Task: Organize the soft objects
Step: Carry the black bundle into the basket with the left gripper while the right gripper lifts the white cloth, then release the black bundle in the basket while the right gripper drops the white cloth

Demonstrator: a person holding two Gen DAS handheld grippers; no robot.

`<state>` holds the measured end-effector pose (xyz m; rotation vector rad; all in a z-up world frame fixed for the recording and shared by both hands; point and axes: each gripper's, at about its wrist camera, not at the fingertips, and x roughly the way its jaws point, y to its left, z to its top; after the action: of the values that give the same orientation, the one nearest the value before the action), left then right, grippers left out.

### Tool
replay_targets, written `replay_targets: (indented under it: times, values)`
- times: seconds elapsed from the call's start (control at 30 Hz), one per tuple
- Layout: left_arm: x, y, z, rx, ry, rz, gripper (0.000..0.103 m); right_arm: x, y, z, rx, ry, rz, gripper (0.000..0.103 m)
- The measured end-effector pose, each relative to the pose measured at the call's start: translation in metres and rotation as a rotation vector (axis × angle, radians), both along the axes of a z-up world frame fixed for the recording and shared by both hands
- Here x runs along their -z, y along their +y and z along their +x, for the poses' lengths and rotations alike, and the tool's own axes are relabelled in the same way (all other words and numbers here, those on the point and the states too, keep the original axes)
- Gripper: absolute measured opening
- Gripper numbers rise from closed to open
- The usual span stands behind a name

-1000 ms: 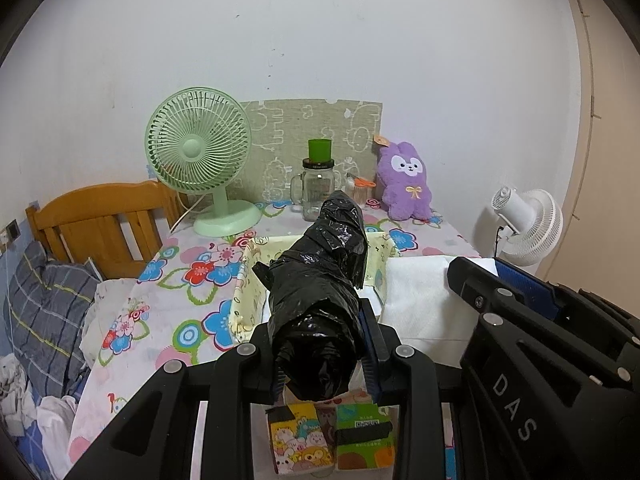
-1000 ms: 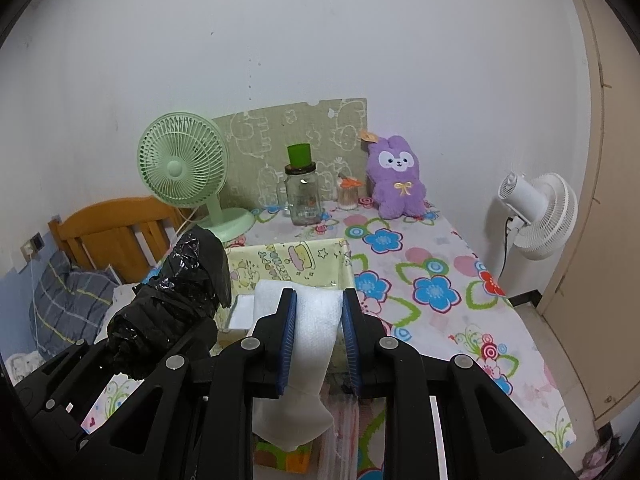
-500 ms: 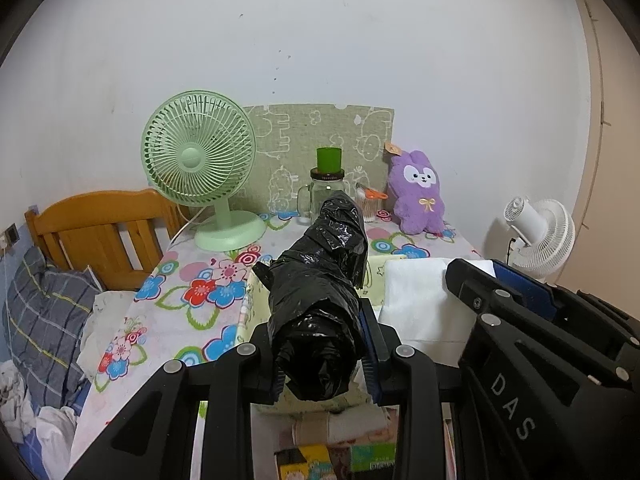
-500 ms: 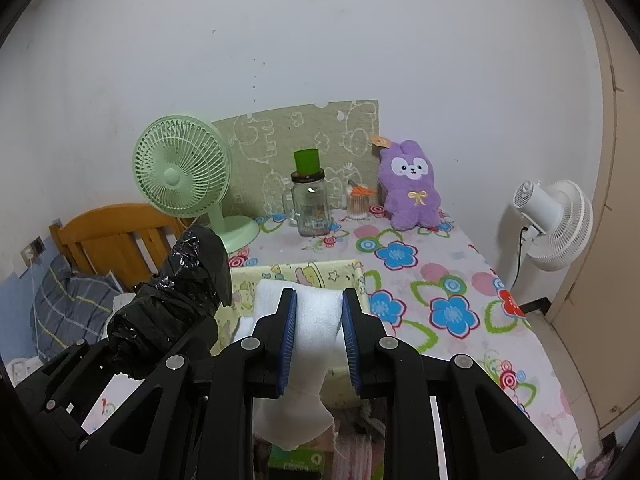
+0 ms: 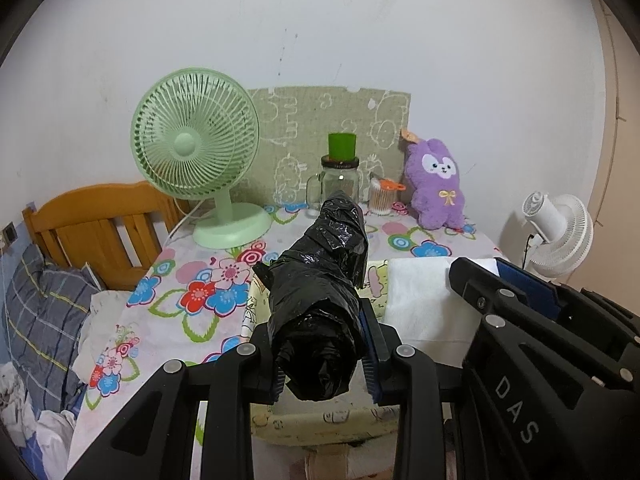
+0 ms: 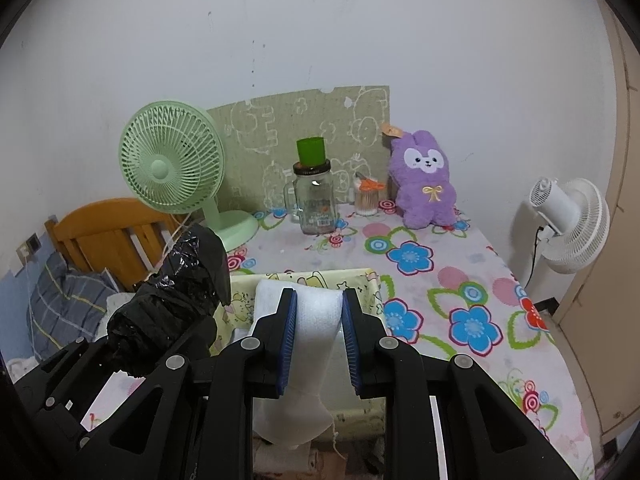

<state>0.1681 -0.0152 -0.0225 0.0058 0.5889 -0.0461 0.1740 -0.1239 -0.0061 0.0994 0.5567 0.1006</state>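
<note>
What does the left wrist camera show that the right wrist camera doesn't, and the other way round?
Only the left wrist view shows the left gripper head-on, its jaws shut on the black bag roll. Only the right wrist view shows the right gripper clamping the white foam sheet. Both show the yellow fabric box, green fan and purple plush toy.

Left wrist view: looks forward and downward along its gripper's fingers, close above the floral-cloth table; pale green desk fan at 11 o'clock.
Right wrist view: same heading, beside it; white pedestal fan at 3 o'clock.
Shared: purple plush rabbit, far wall.
</note>
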Motion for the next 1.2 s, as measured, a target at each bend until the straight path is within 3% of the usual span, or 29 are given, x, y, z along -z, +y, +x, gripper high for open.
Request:
replay_targets:
  times: [0.6, 0.67, 0.9, 1.13, 1.2]
  values:
    - [0.053, 0.01, 0.048, 0.004, 0.197, -0.012, 0.034, 0.046, 0.004, 0.054, 0.019, 0.124, -0.02, 0.026]
    - [0.055, 0.008, 0.049, -0.004, 0.187, 0.007, 0.034, 0.052, 0.002, 0.058, 0.031, 0.137, -0.016, 0.026]
    - [0.059, 0.0, 0.054, 0.011, 0.165, 0.049, 0.054, 0.063, 0.002, 0.068, 0.04, 0.166, -0.023, 0.026]
    - [0.058, 0.003, 0.061, 0.023, 0.163, 0.023, 0.061, 0.066, 0.005, 0.073, 0.026, 0.17, -0.023, 0.026]
    - [0.057, 0.001, 0.06, 0.041, 0.169, 0.023, 0.072, 0.066, 0.005, 0.073, 0.02, 0.177, -0.025, 0.026]
